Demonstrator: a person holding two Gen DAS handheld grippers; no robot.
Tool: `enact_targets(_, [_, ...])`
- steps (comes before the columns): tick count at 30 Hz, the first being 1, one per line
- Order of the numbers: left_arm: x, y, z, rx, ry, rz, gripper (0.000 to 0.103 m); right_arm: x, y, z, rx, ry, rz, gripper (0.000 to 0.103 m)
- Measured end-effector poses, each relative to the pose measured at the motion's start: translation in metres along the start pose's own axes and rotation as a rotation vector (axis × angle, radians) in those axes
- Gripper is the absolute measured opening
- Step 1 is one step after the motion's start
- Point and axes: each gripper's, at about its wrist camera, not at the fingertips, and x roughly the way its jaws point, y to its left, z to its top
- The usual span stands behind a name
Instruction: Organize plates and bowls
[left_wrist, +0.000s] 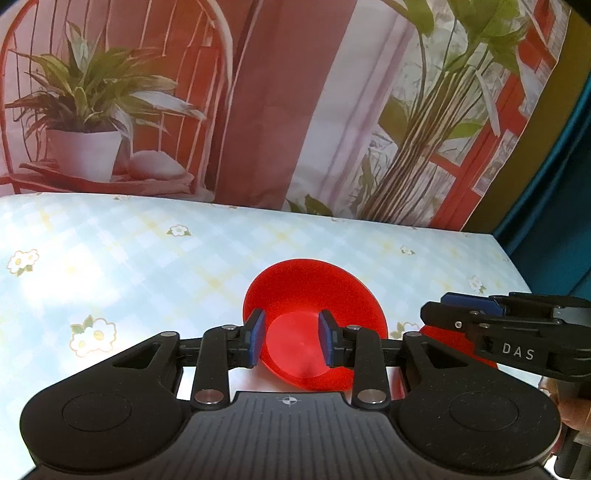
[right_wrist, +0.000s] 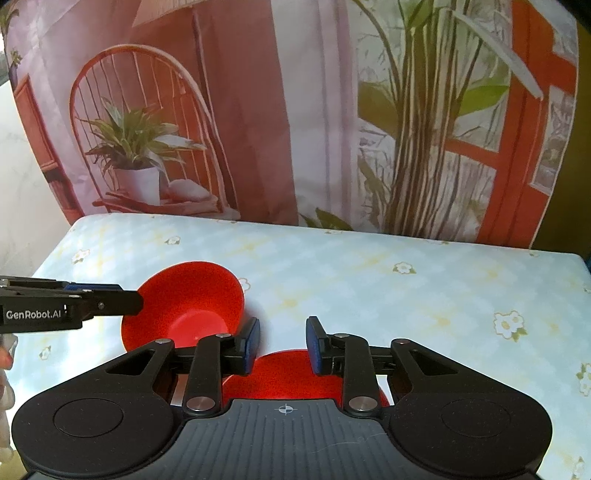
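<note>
Judging by its thin glossy plastic, the red bowl (left_wrist: 314, 325) looks light, stiff and slippery, best pinched at its rim by the narrowly parted, empty left gripper (left_wrist: 291, 341).

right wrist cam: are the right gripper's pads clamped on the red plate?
No: the right gripper stands open above the red plate, with a clear gap between its pads.

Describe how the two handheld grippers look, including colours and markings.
Both are matte black linkage grippers with silver pivot pins, blue pads on the fingers, and ribbed grey bodies bearing a small crosshair mark. The left gripper reads "GenRobot.AI" on its side; the right gripper reads "DAS". No cables or sleeves show.
</note>
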Motion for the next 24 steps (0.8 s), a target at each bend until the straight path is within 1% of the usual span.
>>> enact_targets(10, [0.013, 0.015, 0.001, -0.024, 0.006, 0.047, 0.036, 0.023, 0.008, 0.006, 0.024, 0.010, 0.039, 0.031])
enact_targets(12, [0.017, 0.019, 0.000, -0.034, 0.012, 0.047, 0.038, 0.031, 0.012, 0.006, 0.018, 0.017, 0.041, 0.034])
enact_targets(14, [0.023, 0.020, -0.001, -0.040, 0.027, 0.046, 0.038, 0.038, 0.016, 0.007, 0.014, 0.022, 0.037, 0.034])
enact_targets(24, [0.037, 0.021, -0.006, -0.062, 0.070, 0.023, 0.037, 0.058, 0.019, 0.006, 0.017, 0.055, 0.032, 0.034])
